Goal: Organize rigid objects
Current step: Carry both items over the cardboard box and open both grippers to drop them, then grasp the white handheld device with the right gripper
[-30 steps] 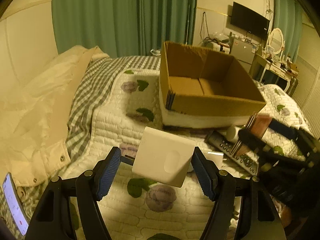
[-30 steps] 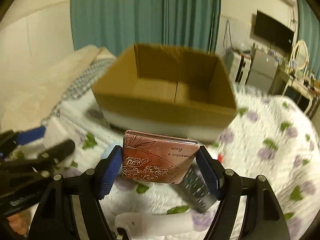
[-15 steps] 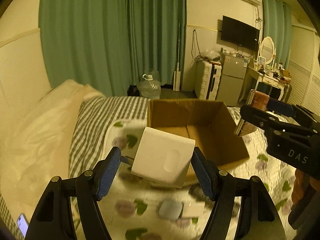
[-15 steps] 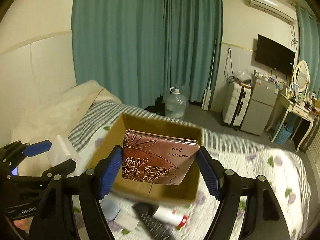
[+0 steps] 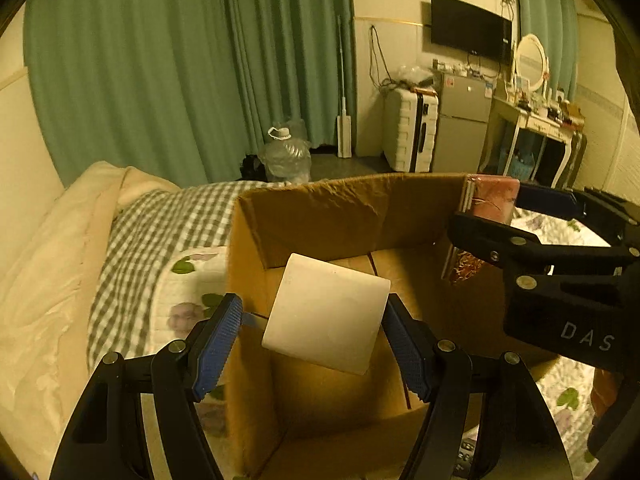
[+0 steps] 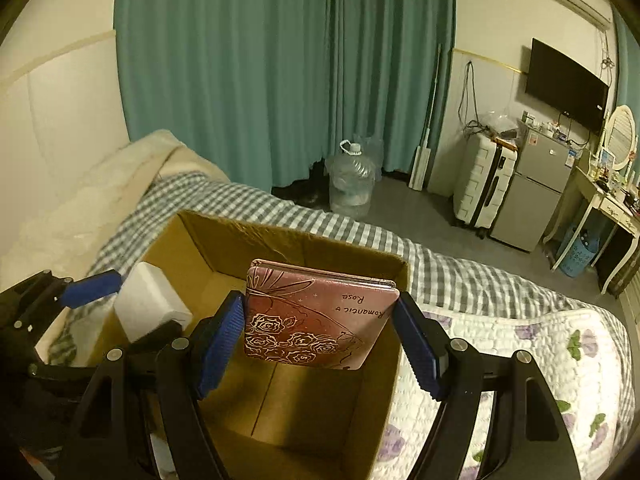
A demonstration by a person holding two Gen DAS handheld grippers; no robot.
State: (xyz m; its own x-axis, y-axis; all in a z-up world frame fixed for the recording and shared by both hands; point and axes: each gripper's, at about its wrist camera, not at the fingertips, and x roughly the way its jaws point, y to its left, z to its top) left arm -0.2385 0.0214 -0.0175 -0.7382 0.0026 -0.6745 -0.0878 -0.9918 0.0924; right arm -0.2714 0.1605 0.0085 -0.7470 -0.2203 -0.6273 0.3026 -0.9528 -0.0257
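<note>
An open brown cardboard box (image 5: 312,216) (image 6: 288,240) sits on the bed; its visible floor is bare. My left gripper (image 5: 314,328) is shut on a white square box (image 5: 326,314) and holds it above the carton's left half; it also shows in the right wrist view (image 6: 150,306). My right gripper (image 6: 320,332) is shut on a pink rose-patterned case (image 6: 316,316) lettered "Romantic Rose", held above the carton's right half. The case also shows in the left wrist view (image 5: 486,208) near the carton's far right corner.
The bed has a grey checked cover (image 6: 440,268), a white floral quilt (image 6: 540,344) and a cream duvet (image 5: 48,264) at the left. Beyond the bed are green curtains, a water jug (image 6: 352,180), a white suitcase (image 6: 482,184), a small fridge and a dressing table. A remote's edge (image 5: 466,454) lies near the carton.
Both grippers rose off the bed with their objects and moved forward until they hang over the open carton. The items on the quilt dropped out of view.
</note>
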